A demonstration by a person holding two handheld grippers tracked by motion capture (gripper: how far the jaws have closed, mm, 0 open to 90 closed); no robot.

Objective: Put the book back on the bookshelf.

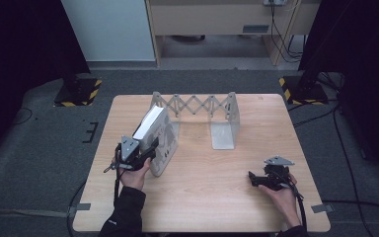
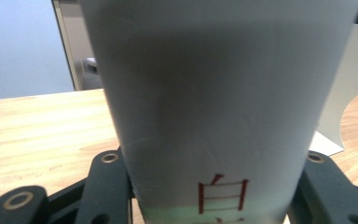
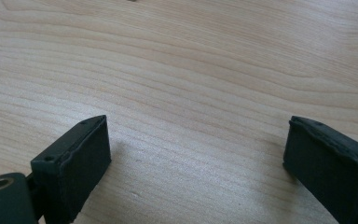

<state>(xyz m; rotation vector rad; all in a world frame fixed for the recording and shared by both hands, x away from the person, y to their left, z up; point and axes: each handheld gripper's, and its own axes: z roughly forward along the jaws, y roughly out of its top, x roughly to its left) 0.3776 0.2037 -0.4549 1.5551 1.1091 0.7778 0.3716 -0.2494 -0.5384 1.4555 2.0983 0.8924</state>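
Expanding book rack is set at table's far centre. Book is leaned vs. rack's left end, held at near edge by left gripper. Right gripper is rested on table, near-right, well apart.

My black left gripper grips a white book with red characters; at two o'clock stands a grey-white extendable bookend rack on pale wood-grain table.
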